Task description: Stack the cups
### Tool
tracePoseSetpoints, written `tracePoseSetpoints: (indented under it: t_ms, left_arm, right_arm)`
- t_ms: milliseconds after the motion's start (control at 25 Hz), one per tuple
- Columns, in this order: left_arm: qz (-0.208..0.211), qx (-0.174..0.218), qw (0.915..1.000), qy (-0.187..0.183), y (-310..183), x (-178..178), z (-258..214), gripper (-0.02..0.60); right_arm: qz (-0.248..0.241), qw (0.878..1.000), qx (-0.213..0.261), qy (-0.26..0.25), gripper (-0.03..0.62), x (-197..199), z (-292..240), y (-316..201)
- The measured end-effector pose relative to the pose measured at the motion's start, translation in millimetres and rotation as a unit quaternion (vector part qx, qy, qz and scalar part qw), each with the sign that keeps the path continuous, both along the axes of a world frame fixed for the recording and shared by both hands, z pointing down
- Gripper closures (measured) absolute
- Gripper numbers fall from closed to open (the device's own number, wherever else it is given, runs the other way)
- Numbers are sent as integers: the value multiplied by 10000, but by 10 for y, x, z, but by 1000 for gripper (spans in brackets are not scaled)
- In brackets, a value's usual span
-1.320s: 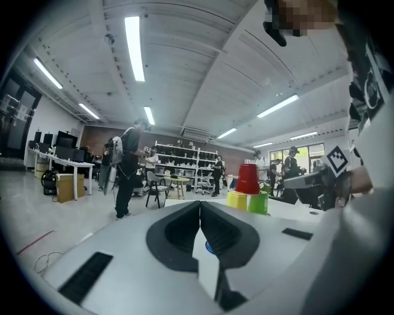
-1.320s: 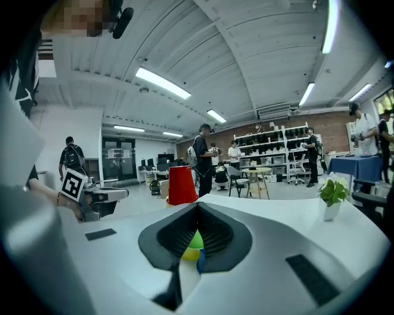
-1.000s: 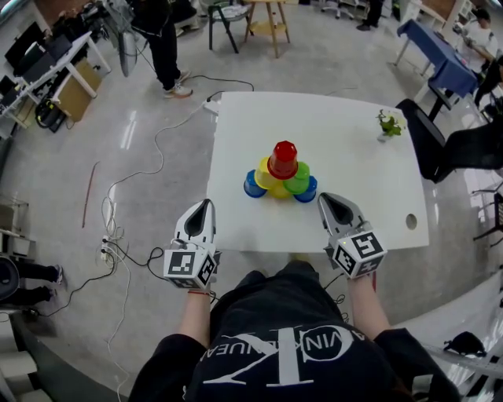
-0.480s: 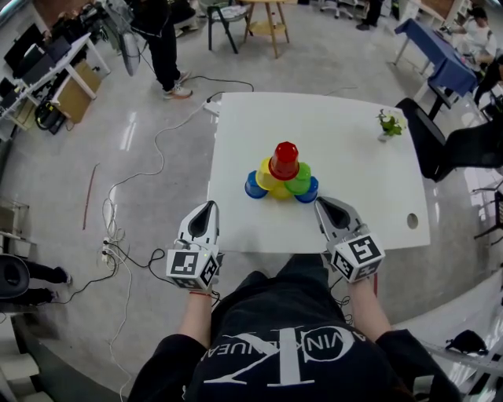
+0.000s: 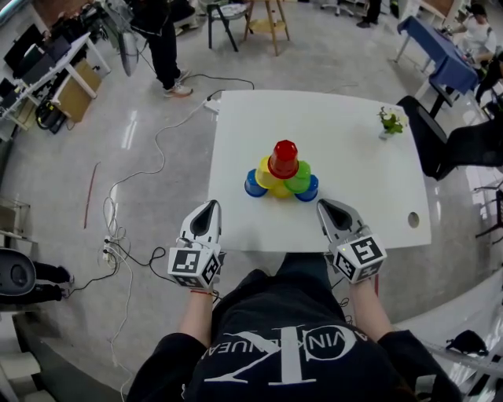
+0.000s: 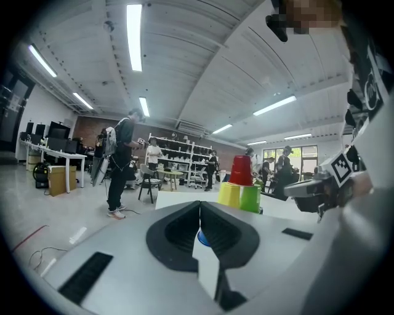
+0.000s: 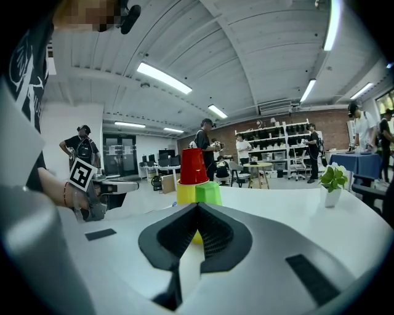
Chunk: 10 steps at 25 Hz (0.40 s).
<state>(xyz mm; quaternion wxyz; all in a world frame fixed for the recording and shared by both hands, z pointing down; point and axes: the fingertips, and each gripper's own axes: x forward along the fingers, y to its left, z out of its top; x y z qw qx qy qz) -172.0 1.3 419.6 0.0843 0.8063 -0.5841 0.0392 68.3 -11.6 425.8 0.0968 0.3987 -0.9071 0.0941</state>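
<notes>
A cup pyramid stands on the white table point(image 5: 338, 141): blue cups point(image 5: 253, 184) at both ends of the bottom row, a yellow cup point(image 5: 266, 176) and a green cup point(image 5: 299, 180) above, a red cup point(image 5: 284, 159) on top. My left gripper point(image 5: 209, 207) hovers at the table's near left edge, jaws shut and empty. My right gripper point(image 5: 324, 207) sits near the front edge right of the stack, also shut with nothing held. In the left gripper view the red cup point(image 6: 241, 170) tops the yellow and green ones. The right gripper view shows the red cup point(image 7: 192, 166) beyond the closed jaws.
A small potted plant point(image 5: 388, 123) stands at the table's far right. Cables point(image 5: 134, 212) trail over the floor on the left. A person point(image 5: 163, 43) stands beyond the table, near desks and a wooden stool point(image 5: 269, 22). A dark chair point(image 5: 440, 141) sits at the right.
</notes>
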Motion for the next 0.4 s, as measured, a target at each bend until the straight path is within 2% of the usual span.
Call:
tracePoseSetpoints:
  t_ms: [400]
  left_arm:
    - [-181, -4, 9998, -6, -1, -104, -19, 577]
  right_arm:
    - [-272, 9995, -57, -148, 585, -177, -32, -87]
